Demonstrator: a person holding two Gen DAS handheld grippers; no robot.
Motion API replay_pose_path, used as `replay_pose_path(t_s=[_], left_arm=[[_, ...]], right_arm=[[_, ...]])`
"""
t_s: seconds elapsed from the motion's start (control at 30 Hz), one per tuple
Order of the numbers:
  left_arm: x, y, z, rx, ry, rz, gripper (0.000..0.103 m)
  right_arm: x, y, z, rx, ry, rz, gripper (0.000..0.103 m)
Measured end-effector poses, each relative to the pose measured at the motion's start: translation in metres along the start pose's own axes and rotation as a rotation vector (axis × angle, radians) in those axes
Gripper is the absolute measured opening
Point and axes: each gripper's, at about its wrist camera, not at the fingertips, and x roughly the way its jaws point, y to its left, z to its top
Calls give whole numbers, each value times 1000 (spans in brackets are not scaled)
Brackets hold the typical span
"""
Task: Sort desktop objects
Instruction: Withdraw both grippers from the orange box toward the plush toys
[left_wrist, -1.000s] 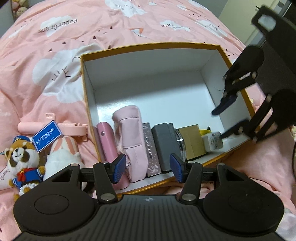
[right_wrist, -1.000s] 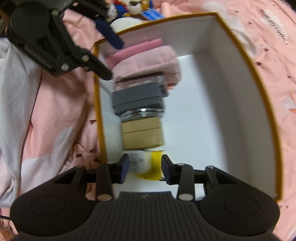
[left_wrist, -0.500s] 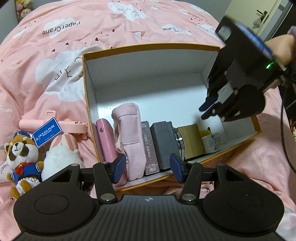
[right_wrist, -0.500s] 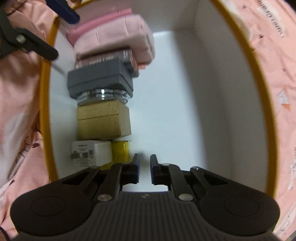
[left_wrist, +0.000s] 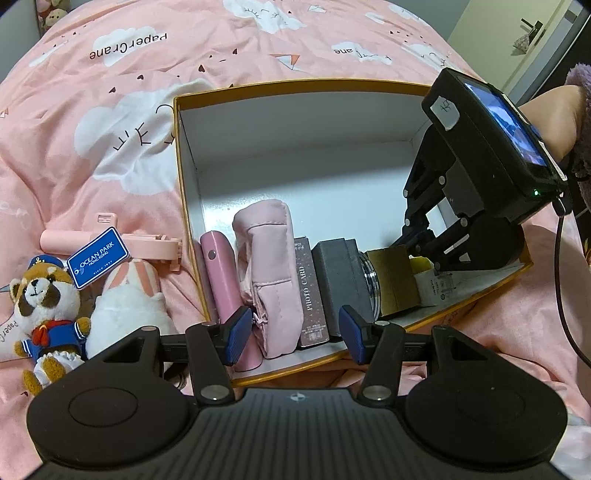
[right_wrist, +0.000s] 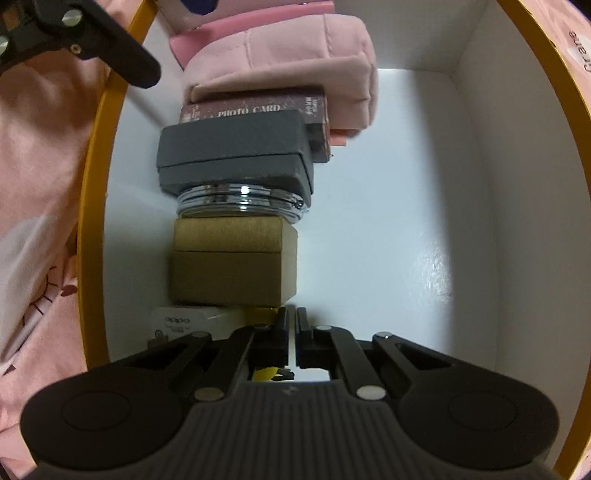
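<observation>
On your left, the plush toys (left_wrist: 48, 295) lie unsorted on the bedspread beside the box (left_wrist: 295, 88), and your left gripper (left_wrist: 295, 330) hovers with fingers spread, empty. Your right gripper (right_wrist: 292, 334), fingers pressed together on nothing, sits low by the yellow item (right_wrist: 263, 373); pushing on could topple the packed row.

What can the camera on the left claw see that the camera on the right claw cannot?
Only the left view shows the plush red panda in a sailor suit, the blue Ocean Park tag and the person's hand holding the shut right claw. Only the right view shows the white charger box's OPPO lettering. Both show the yellow-rimmed white cardboard box, pink fabric pouch, maroon photo card box and brown cardboard box.
</observation>
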Motion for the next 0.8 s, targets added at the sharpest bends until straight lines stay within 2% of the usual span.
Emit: replay_pose_path(t_s=[0.17,0.43,0.53,0.63,0.7,0.8], left_arm=[[-4,-1,-1,5,-17,-1,61],[-18,-16,-9,52,-77,5,61],[-26,-15,-11,47,-115,11,61],[-35,-11,-13,31,-163,20,61],[-40,-9,-15,26,-189,24,61],[-47,-2,-16,5,-202,18,61]], right_arm=[[-7,-2,-7,15,11,-46,6],[-53,2,-22,171,-109,-180,7],[-71,5,-24,261,-181,-252,7],[-93,13,-23,374,-295,-299,9],[-103,29,-16,460,-363,-315,18],[-120,47,-14,550,-468,-328,24]])
